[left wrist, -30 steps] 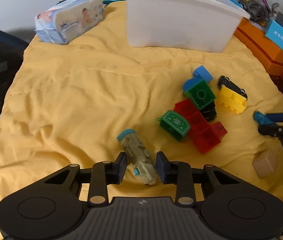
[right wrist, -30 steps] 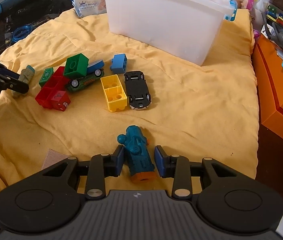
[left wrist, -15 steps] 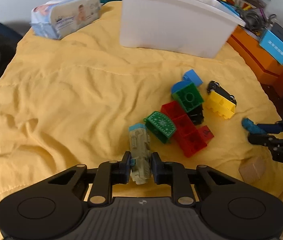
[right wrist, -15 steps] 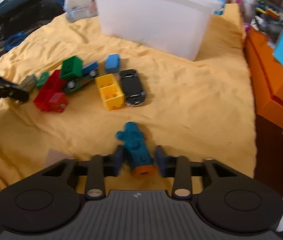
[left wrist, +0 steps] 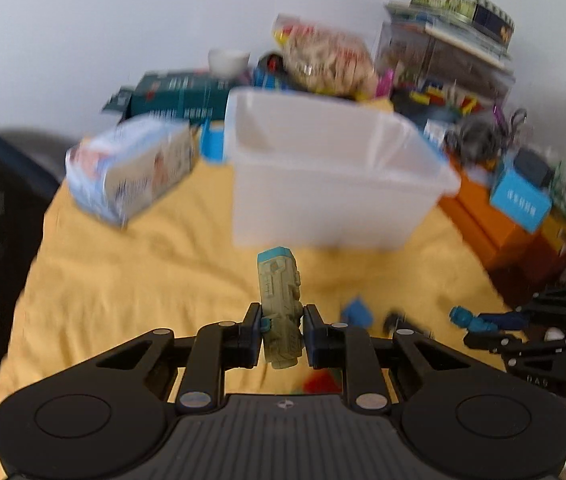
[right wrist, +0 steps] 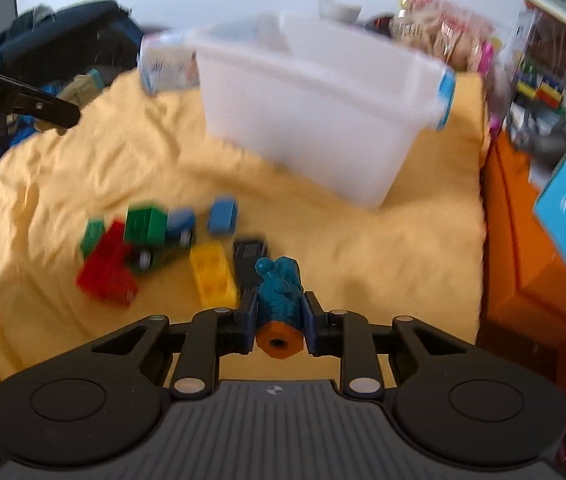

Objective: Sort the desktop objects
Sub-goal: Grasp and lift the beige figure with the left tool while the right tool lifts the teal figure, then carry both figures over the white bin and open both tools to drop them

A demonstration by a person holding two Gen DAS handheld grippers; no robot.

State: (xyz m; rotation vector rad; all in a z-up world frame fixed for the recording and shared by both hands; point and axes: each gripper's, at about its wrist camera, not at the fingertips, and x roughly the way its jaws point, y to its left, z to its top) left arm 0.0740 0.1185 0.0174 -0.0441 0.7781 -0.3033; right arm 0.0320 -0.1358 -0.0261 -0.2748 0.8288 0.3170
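Since half a second ago I have lifted both toys off the yellow blanket (right wrist: pixel 383 248): left tool (left wrist: pixel 282 330) clamped on the beige toy train (left wrist: pixel 280 300), right tool (right wrist: pixel 279 322) clamped on the teal toy locomotive (right wrist: pixel 281 294).

Both views are bright with even, diffuse daylight; shadows are soft, with no glare. Motion blur smears the white bin (left wrist: pixel 335 184) and the loose bricks (right wrist: pixel 213 276). Each gripper body at the lower edge stays sharp. Fisheye distortion bends the frame edges, and dark vignetting fills the corners.
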